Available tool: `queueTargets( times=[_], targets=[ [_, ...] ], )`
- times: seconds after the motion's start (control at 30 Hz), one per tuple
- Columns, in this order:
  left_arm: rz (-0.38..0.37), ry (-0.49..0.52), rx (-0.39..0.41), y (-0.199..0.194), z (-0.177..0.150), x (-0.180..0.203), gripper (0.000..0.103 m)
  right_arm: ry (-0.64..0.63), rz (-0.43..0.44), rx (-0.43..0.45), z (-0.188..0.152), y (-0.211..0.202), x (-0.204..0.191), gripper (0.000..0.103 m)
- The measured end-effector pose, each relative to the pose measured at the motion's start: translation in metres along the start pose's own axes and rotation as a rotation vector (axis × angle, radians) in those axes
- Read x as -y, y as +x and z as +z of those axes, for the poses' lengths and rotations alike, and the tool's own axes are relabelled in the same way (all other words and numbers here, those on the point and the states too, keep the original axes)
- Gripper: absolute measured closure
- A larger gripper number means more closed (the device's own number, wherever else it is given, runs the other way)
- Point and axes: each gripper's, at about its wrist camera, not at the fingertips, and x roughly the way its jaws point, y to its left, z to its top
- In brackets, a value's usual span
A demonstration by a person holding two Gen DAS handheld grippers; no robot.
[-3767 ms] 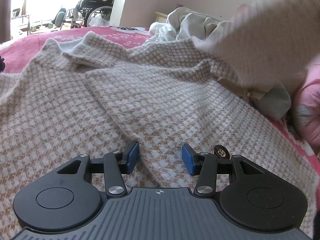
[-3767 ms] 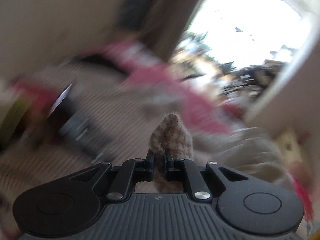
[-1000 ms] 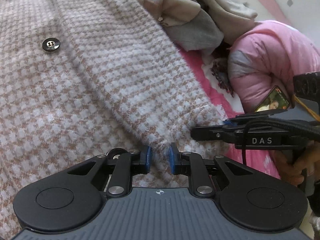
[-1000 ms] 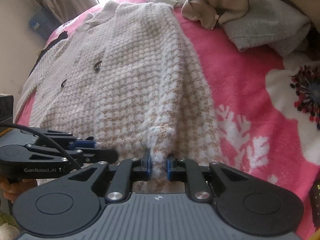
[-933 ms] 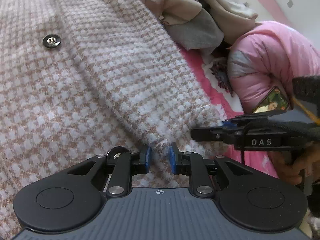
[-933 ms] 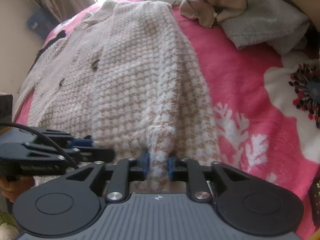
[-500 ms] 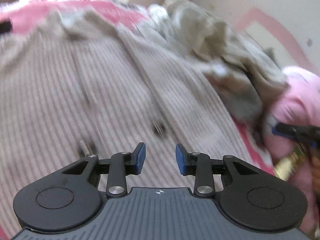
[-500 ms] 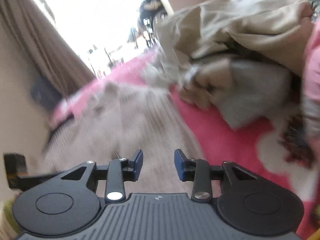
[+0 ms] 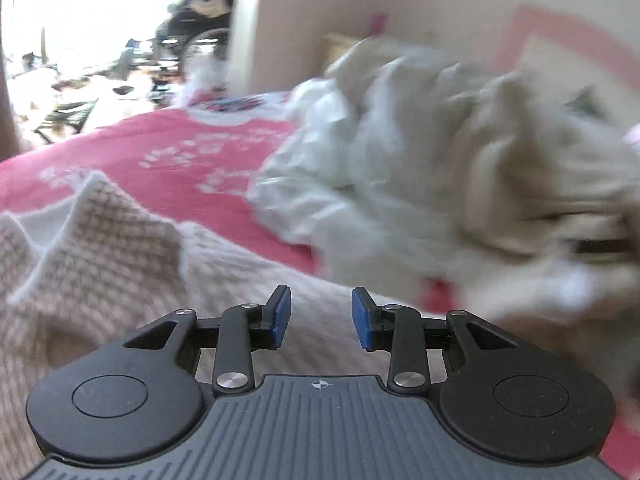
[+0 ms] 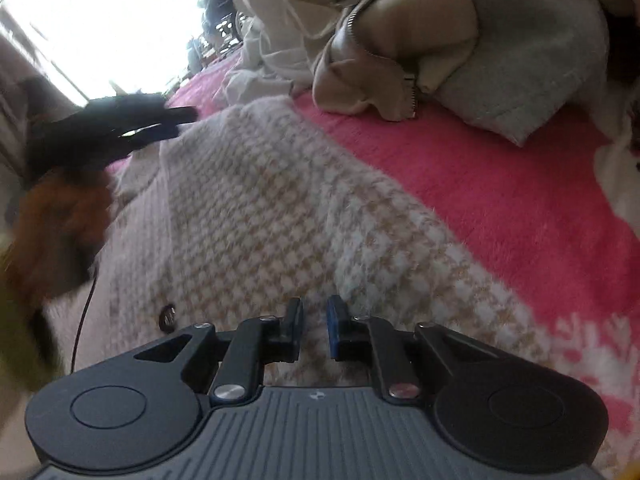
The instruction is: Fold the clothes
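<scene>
A beige-and-white houndstooth knit jacket (image 10: 256,216) lies flat on a pink blanket (image 10: 500,184). In the left wrist view its collar and shoulder (image 9: 108,240) fill the lower left. My left gripper (image 9: 318,312) is open and empty, just above the jacket's shoulder; it also shows in the right wrist view (image 10: 120,128) at the upper left, over the collar. My right gripper (image 10: 314,322) hovers low over the jacket's folded side, jaws a narrow gap apart with no cloth between them. A dark button (image 10: 167,317) shows left of it.
A heap of white, beige and grey clothes (image 9: 440,160) lies on the bed right of the jacket, also in the right wrist view (image 10: 460,32). A bright window with a wheelchair (image 9: 192,28) is behind. The person's hand (image 10: 56,220) is at the left.
Both grippers let go of the jacket's bottom hem, opened, and moved up along the jacket toward the collar. The right jaws have since narrowed.
</scene>
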Motion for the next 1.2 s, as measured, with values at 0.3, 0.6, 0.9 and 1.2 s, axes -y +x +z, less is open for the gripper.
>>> queueTargets(
  times=[0.3,0.6,0.9,1.2],
  targets=[
    [0.053,0.032,0.051,0.032,-0.022,-0.023,0.070,-0.158,-0.030,0.028,0.010,-0.029,-0.033,0.086],
    [0.024,0.025,0.054,0.035,-0.021,-0.028,0.069,-0.107,0.039,0.165,0.109,0.046,-0.025,0.088],
    [0.032,0.039,0.035,0.042,-0.016,-0.027,0.069,0.050,0.050,0.170,0.071,-0.014,0.015,0.087],
    [0.078,0.060,-0.031,0.046,-0.003,-0.017,0.069,0.204,-0.095,0.092,0.001,-0.069,0.056,0.090]
  ],
)
